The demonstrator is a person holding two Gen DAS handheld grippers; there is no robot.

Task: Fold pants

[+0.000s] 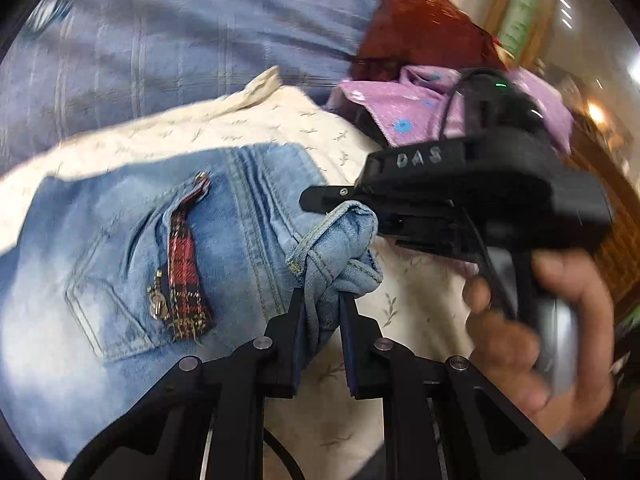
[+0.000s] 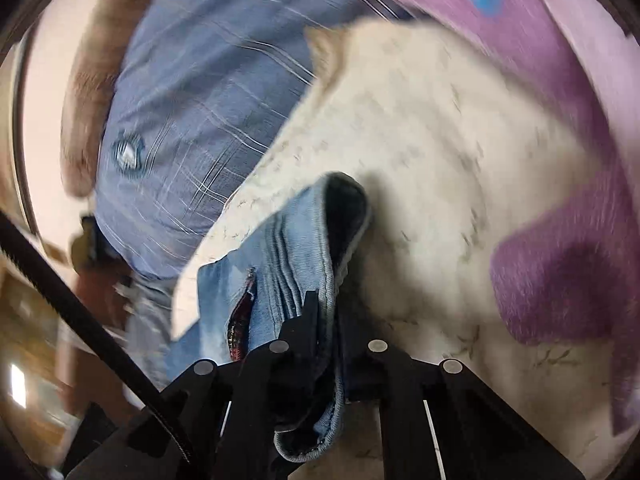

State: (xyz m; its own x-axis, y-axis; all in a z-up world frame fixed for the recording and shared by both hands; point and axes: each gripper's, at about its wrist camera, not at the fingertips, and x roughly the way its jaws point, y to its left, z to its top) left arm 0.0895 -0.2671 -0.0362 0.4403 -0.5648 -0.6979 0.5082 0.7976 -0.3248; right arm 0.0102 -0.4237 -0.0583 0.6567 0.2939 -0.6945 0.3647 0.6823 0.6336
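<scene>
- Between the pads of the left gripper [image 1: 323,300] sits a bunched hem of the light-blue denim pants [image 1: 132,248]; the jaws stand narrow, clamped on that cloth.
- Just ahead and to the right of it, the right gripper [image 1: 320,200] touches the same bunch, with a hand [image 1: 532,320] on its handle.
- From the right wrist view, the right gripper [image 2: 326,312] is nearly closed on a stitched hem of the pants [image 2: 296,240], which hangs over and below the jaws.
- Ahead and left of the left gripper, the rest of the pants lies on a cream quilt [image 1: 280,120], pocket and red plaid strap [image 1: 184,272] facing up; a purple cloth [image 1: 400,112] and a blue sheet [image 1: 160,40] lie beyond.
- Step in hand, as I judge it: both hem corners are gripped, ready to start a fold.
- Next move likely calls for lifting both corners together, keeping the edge taut, and carrying it over the flat denim without losing either grip.
</scene>
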